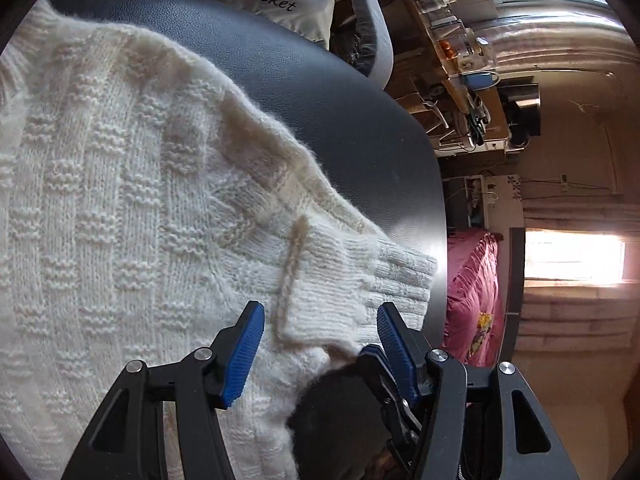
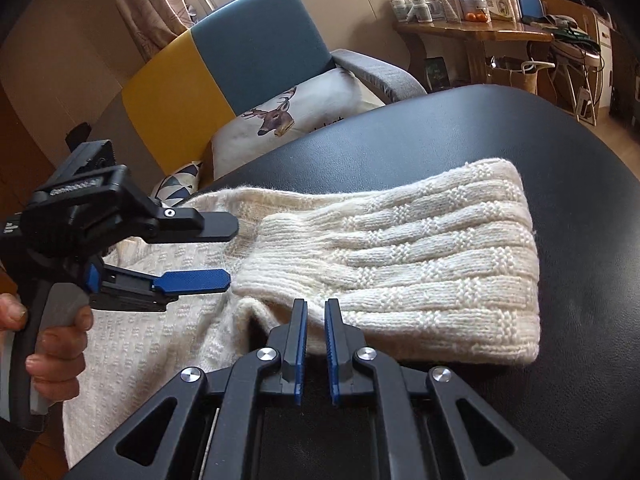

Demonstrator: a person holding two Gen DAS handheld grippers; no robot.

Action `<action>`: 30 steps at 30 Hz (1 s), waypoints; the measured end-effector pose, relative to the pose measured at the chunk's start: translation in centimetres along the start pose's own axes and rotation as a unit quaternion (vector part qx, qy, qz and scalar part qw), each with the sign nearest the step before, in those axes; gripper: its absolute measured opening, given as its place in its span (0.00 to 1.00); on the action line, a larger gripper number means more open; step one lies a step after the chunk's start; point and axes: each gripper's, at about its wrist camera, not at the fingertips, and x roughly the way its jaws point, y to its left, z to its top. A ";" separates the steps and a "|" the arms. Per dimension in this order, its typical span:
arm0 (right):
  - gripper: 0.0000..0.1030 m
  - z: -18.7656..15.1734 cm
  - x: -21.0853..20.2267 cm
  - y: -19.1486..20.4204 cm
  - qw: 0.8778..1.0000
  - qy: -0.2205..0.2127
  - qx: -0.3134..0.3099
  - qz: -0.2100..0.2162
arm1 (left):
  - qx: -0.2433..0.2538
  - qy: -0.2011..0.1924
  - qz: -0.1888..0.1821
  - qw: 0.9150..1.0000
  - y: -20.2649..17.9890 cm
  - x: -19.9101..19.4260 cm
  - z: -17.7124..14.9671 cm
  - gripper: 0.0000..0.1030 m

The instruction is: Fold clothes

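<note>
Two grippers worked on one cream sweater that lay on a black table. One sleeve lay folded across the body, with its cuff near the left gripper. That gripper was wide open and held nothing. The right gripper was almost shut at the sleeve's near edge; I could not tell if it pinched the wool. It looked like a sleeve fold. Next, the sleeve probably needed to lie flat and smooth.

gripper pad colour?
Blue, ribbed pads on black fingers; clearest in the left wrist view.
</note>
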 end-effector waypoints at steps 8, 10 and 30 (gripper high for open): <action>0.20 -0.4 -0.5 -1.5 0.999 0.001 0.032 0.008 | -0.009 0.033 -0.021 0.999 -0.4 2.7 0.4 0.58; 0.21 -0.8 -0.6 -2.3 0.998 0.001 0.053 0.015 | -0.018 0.035 -0.037 0.999 -0.3 2.8 0.6 0.57; 0.36 -4.4 -2.6 -8.0 0.922 -0.033 0.306 0.234 | 0.092 -0.166 -0.074 0.979 -7.0 -14.2 2.0 0.09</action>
